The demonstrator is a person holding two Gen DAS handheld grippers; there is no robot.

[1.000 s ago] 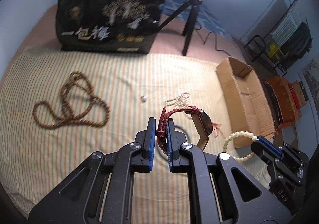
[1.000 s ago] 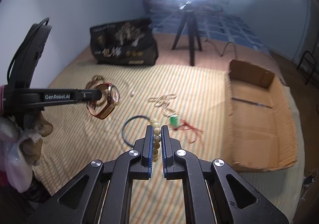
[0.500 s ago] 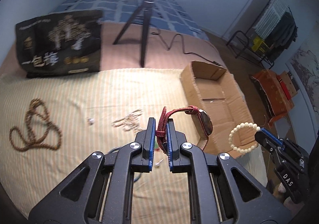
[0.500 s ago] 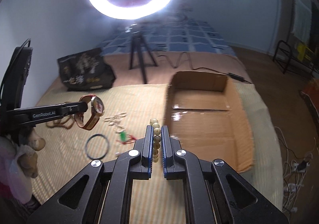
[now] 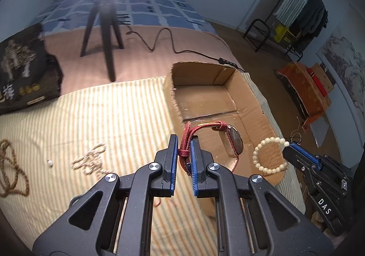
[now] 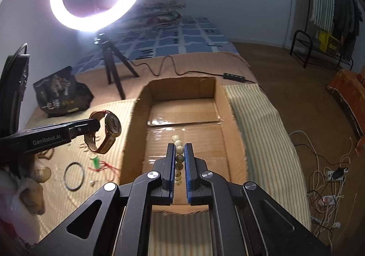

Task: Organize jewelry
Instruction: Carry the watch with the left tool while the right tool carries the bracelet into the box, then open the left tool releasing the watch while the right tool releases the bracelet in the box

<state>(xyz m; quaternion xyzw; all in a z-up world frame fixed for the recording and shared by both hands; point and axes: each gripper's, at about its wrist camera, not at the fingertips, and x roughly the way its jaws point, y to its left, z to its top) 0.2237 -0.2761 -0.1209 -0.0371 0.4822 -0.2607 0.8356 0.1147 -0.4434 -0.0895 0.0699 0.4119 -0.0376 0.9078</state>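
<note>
My left gripper is shut on the red strap of a wristwatch, held above the near left edge of the open cardboard box. The watch also shows in the right wrist view, just left of the box. My right gripper is shut on a cream bead bracelet and holds it over the box's floor. The bracelet and right gripper show at the right of the left wrist view.
On the striped cloth lie a pearl chain, brown prayer beads, a small stud, a dark ring bangle and a green pendant on red cord. A tripod, black bag and cable stand behind.
Both grippers have swung right toward the cardboard box, carrying the watch and the bracelet. The bracelet now hangs over the box's inside; the watch is at its left edge.
</note>
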